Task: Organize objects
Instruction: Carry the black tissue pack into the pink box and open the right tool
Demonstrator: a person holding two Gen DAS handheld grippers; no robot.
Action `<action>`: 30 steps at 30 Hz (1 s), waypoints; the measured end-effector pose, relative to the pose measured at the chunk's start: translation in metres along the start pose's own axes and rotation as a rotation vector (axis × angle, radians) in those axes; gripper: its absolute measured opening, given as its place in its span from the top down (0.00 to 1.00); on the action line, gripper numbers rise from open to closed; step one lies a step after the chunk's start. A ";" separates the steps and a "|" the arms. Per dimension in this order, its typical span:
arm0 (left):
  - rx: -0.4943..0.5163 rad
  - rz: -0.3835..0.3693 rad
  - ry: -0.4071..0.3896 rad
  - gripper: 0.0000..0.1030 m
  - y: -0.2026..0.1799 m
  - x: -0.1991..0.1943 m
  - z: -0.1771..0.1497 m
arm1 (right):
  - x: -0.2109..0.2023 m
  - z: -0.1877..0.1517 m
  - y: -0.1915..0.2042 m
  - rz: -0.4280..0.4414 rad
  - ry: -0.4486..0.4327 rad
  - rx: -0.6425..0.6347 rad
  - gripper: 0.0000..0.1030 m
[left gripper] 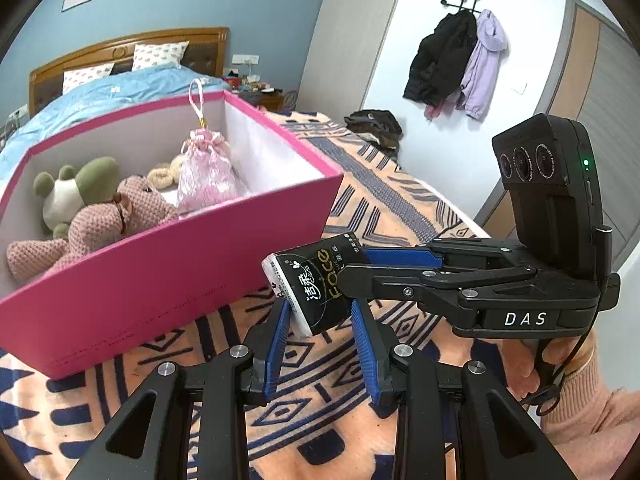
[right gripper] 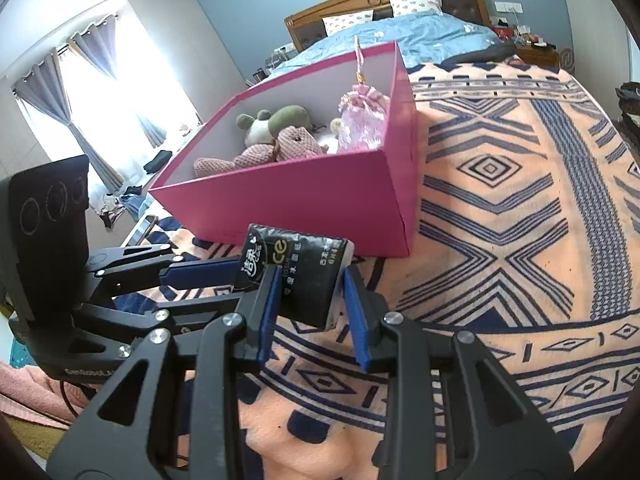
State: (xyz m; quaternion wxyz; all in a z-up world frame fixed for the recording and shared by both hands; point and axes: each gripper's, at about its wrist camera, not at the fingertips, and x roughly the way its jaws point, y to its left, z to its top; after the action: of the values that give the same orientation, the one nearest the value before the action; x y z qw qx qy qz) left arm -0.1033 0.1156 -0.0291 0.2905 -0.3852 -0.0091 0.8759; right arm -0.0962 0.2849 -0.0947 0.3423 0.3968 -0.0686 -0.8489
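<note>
A black tissue pack (left gripper: 310,284) with a glossy soft wrapper, white ends and gold and white print is held clear of the bed between both tools. The left gripper (left gripper: 320,320) has its blue ribbed jaws narrow and pressed on one end of the pack; the right gripper (right gripper: 310,300) clamps the other end from the side, its jaws narrow as well.

Just beyond the pack stands a pink box (left gripper: 172,276), rectangular, stiff and matte, with pale grey inner walls. Its near wall rises between the pack and the inside. In it lie a knitted pink plush (left gripper: 104,220), a green and white frog plush (left gripper: 68,192), a small cream plush (left gripper: 164,174) and an upright shiny pink drawstring pouch (left gripper: 206,176) with a looped cord.

The box rests on a fuzzy peach blanket (right gripper: 500,208) with navy geometric bands, spread over the bed. Behind are a blue quilt (left gripper: 104,96), 2 patterned pillows (left gripper: 160,54) and a wooden headboard (left gripper: 128,46). Jackets (left gripper: 456,60) hang from wall hooks. A hand in a pink knit sleeve (left gripper: 588,412) holds the right tool.
</note>
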 end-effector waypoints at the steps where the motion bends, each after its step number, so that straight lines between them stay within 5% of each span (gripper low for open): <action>1: 0.003 0.000 -0.008 0.69 -0.001 -0.003 0.002 | -0.003 0.002 0.002 0.000 -0.007 -0.007 0.66; 30: 0.040 0.042 -0.112 0.69 0.011 -0.029 0.042 | -0.020 0.050 0.024 -0.006 -0.096 -0.110 0.65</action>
State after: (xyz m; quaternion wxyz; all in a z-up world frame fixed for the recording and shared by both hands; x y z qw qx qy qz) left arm -0.1217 0.1004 0.0167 0.2786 -0.3297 0.0004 0.9021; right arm -0.1103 0.2720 -0.0392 0.3575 0.3363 -0.0372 -0.8705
